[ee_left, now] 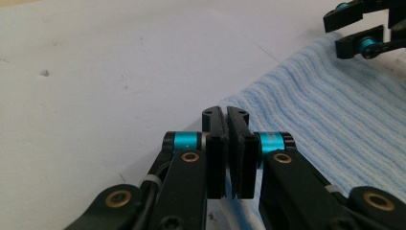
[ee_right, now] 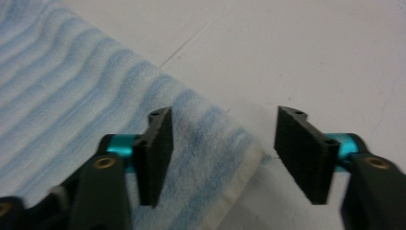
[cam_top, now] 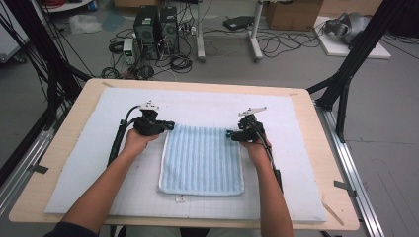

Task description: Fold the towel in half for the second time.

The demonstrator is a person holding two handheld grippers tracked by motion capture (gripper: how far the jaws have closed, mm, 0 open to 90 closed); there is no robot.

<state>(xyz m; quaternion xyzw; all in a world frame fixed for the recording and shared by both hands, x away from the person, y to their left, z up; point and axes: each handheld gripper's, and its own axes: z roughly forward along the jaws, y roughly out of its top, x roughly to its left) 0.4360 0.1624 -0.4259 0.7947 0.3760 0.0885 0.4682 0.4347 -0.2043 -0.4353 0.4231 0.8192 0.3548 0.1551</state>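
From the high view, a pale blue, ribbed terry towel (cam_top: 201, 159) lay flat on the white foam mat (cam_top: 89, 163) that covered the light wooden table (cam_top: 64, 133), and a person's bare forearms reached in to its two far corners. The left gripper (cam_top: 169, 125) sat at the far corner on its own side, with its tips at the towel's edge, and the right gripper (cam_top: 230, 134) sat at the opposite far corner, with the towel stretched between the two. In the left gripper view, the two black jaws stood pressed together, the towel's corner pinched between the pads and its ribbed cloth running away ahead and to one side toward the other gripper's tips. In the right gripper view, the jaws stood apart with a clear gap; the towel's white-hemmed corner (ee_right: 230, 158) lay between them, close to one pad and short of the other, flat on the mat. No pad pressed on it there.
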